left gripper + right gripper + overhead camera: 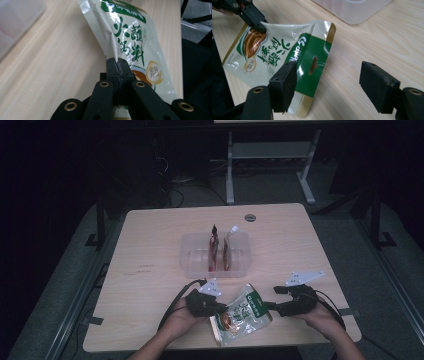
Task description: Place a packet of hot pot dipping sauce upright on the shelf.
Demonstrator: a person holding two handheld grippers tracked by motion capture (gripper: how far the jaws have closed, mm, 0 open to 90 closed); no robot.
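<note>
At the near edge of the light wooden table (150, 250), the left gripper (218, 308) sits in the person's left hand (176, 322), and its jaws are clenched on the side edge of a white-and-green seasoning pouch (242, 315). In the left gripper view the two black jaws meet flat together with a fold of the pouch's (130, 42) glossy film pinched between them, so that edge lifts off the wood while the rest of the pack rests on the table. The pouch lies between the two grippers, near the front edge, printed with green characters and a picture of a brown bowl, and its green header band with a hang slot points toward the right gripper. Farther back, near the middle of the table, stands a clear plastic container (192, 255) with two red sachets (214, 251) upright inside. To the right, the right gripper (273, 305) rests in the person's right hand (320, 317), with its jaws spread apart and gripping nothing. In the right gripper view one jaw stands in front of the pouch's (274, 52) green header and the other over bare wood.
</note>
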